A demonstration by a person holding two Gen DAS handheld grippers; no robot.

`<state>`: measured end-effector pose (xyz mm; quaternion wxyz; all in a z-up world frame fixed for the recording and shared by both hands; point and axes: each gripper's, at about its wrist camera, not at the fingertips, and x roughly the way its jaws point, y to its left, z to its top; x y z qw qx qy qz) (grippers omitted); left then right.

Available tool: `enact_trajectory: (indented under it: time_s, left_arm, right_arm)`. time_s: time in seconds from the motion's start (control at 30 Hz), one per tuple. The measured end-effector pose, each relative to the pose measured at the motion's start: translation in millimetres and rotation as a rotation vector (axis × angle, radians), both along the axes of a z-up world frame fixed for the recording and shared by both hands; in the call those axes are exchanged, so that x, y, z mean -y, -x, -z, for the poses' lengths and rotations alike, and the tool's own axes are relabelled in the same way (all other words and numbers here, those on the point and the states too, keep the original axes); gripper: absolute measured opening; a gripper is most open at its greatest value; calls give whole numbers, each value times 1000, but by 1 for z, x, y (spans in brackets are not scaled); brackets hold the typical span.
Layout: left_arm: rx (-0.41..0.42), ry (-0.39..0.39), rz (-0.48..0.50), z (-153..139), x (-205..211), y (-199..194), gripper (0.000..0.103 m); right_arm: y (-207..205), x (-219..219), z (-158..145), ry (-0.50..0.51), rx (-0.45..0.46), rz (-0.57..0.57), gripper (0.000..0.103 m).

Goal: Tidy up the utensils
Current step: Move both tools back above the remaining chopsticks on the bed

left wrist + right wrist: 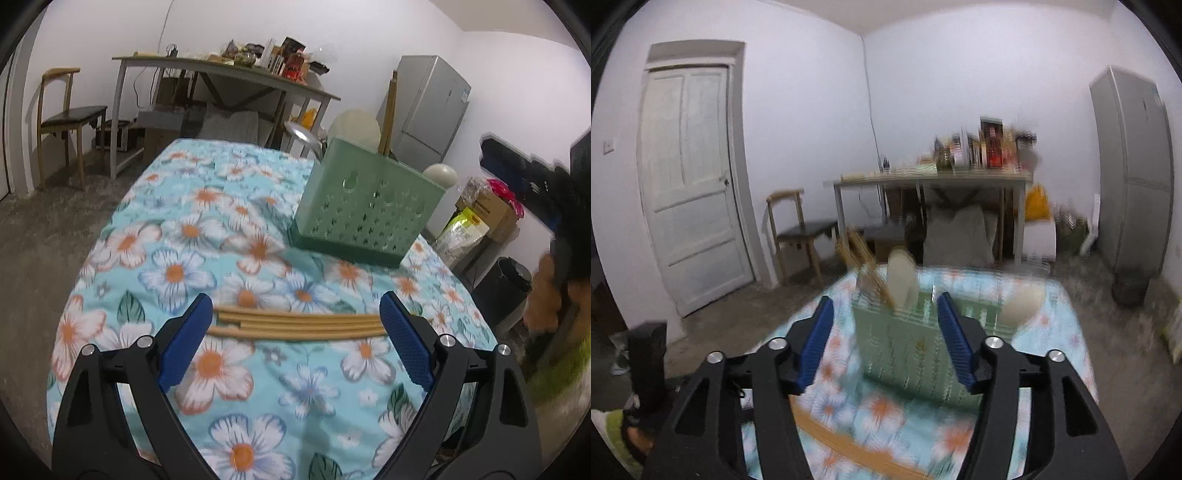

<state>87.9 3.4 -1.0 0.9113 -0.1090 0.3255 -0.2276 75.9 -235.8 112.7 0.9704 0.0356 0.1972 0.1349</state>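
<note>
Several wooden chopsticks (295,325) lie in a bundle across the floral tablecloth (192,236). My left gripper (295,321) is open, its blue pads on either side of the bundle's ends, low over it. A green perforated utensil basket (365,214) stands behind, holding wooden sticks, a metal ladle (301,134) and pale spoons. In the blurred right wrist view, my right gripper (884,332) is open and empty in front of the basket (912,354). Chopsticks (846,446) lie on the cloth below it.
Beyond the table's far edge stand a grey table with jars and boxes (229,74), a wooden chair (62,114) and a fridge (432,110). A white door (690,184) is at left. Boxes and bags (480,221) sit at right.
</note>
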Motion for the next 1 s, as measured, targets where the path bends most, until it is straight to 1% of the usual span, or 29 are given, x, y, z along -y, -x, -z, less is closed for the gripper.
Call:
enact_trajectory:
  time_s: [0.07, 0.13, 0.2, 0.27, 0.3, 0.33, 0.4, 0.43, 0.47, 0.6, 0.67, 0.73, 0.8, 0.83, 0.9, 1.0]
  left_arm:
    - [-25, -4, 3, 6, 0, 3, 88]
    - [-52, -34, -14, 14, 1, 6, 88]
    - [-112, -75, -42, 27, 4, 3, 88]
    - [-169, -74, -57, 39, 3, 0, 88]
    - [-179, -74, -65, 43, 3, -1, 88]
    - [-165, -84, -72, 45, 4, 1, 88]
    - [-154, -129, -71, 46, 10, 2, 88]
    - [-152, -138, -69, 46, 11, 1, 90]
    - [-147, -142, -70, 47, 12, 2, 91]
    - [-134, -145, -67, 48, 13, 4, 93]
    - [-126, -141, -63, 48, 13, 4, 94]
    - [-129, -136, -63, 49, 12, 5, 95]
    - [-133, -159, -53, 48, 14, 6, 95]
    - [-134, -186, -39, 48, 17, 6, 95]
    - [-131, -202, -32, 48, 19, 7, 95]
    - [-151, -161, -39, 46, 13, 8, 95]
  right_arm:
    - [9, -1, 18, -17, -67, 17, 69]
    - [18, -2, 43, -29, -158, 42, 70]
    - [26, -3, 65, -35, -233, 73, 70]
    - [31, -8, 85, -49, -304, 83, 70]
    - [33, -10, 96, -49, -340, 88, 70]
    - [36, -13, 104, -37, -367, 96, 70]
    - [39, -18, 116, -17, -395, 105, 73]
    - [39, -19, 121, -18, -408, 108, 77]
    - [36, -20, 122, -21, -420, 108, 78]
    - [31, -21, 138, -17, -480, 117, 80]
    - [32, -21, 144, -33, -500, 111, 86]
    - [32, -18, 150, -64, -514, 111, 89]
    - [33, -17, 153, -97, -510, 108, 93]
    - [33, -16, 154, -114, -503, 106, 96]
    - [34, -17, 155, -122, -491, 105, 97]
    - [36, -20, 154, -104, -478, 116, 97]
